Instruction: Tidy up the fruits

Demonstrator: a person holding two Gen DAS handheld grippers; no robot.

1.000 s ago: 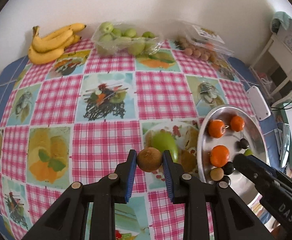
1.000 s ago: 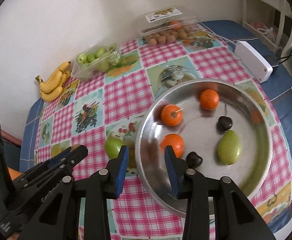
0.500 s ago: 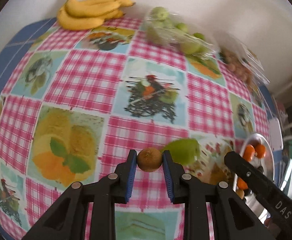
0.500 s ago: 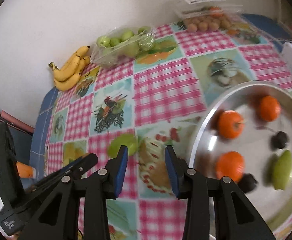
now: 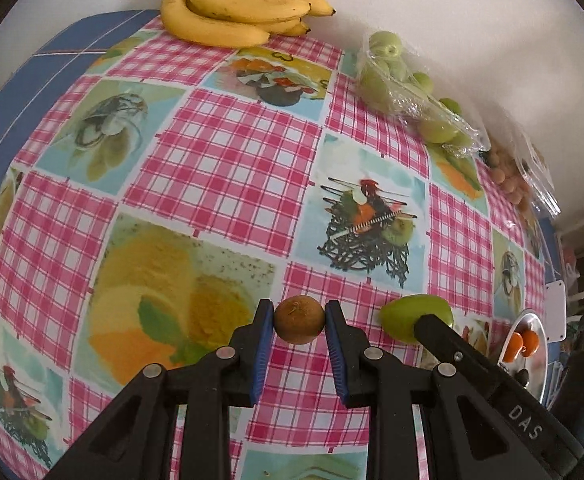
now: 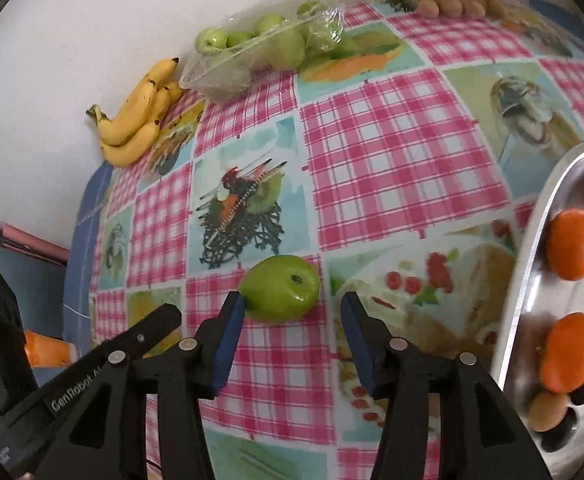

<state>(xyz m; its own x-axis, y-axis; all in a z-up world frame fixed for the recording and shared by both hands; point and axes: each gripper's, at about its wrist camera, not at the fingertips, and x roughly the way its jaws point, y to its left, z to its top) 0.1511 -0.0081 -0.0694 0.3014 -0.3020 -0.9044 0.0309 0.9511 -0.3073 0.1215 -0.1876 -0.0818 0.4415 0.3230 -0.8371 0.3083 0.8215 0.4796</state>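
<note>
Two tongs hang over our checked tabletop (image 5: 220, 168). Our left tongs (image 5: 299, 322) clamp a brown kiwi (image 5: 299, 325); our right tongs (image 6: 292, 312) are opening, pads clear of the green pear (image 6: 280, 288)

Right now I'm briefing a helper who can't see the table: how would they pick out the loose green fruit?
On the pink checked tablecloth, look left of the steel tray holding the oranges. A single green pear-shaped fruit lies there, just ahead of the right gripper, whose jaws are opening. Unlike the bagged green fruits by the wall, it lies unwrapped and alone.
</note>
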